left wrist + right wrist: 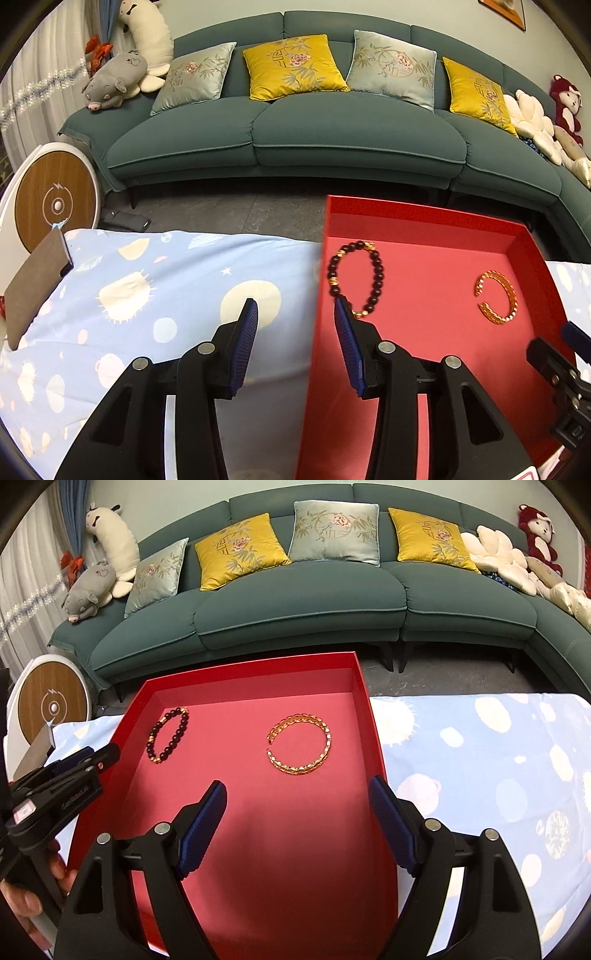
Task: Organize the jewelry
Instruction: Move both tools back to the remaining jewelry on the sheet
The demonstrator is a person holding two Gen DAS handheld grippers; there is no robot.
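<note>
i am holding the left gripper (293, 308) parted and empty, its left finger hanging over the blue patterned cloth (155, 288) and its right finger just inside the left wall of the red tray (424, 221). the beaded bracelet (356, 277) is lying on the tray floor near that wall, and the right fingertip is overlapping the bracelet's near end in the left wrist view; i cannot tell whether it is touching. further right in the tray, well apart from the beads, the gold bangle (496, 297) is lying flat with its gap facing left.

i am keeping the right gripper (297, 786) spread wide with nothing between its pads, poised above the near part of the tray floor. the gold bangle (299, 744) is lying just ahead of it, roughly centred between the fingers but clear of both. the beaded bracelet (169, 734) is sitting off to the left, near the tray's left wall.

the left wrist view is showing the cloth to the left of the tray and a brown flat object (35, 284) at its edge. the right wrist view is showing the whole tray outline (255, 672), the left gripper from the side (92, 758), a hand (26, 904) gripping its handle, and the cloth stretching away on the right (480, 760). both views are taking in the green sofa (295, 129) behind.
</note>
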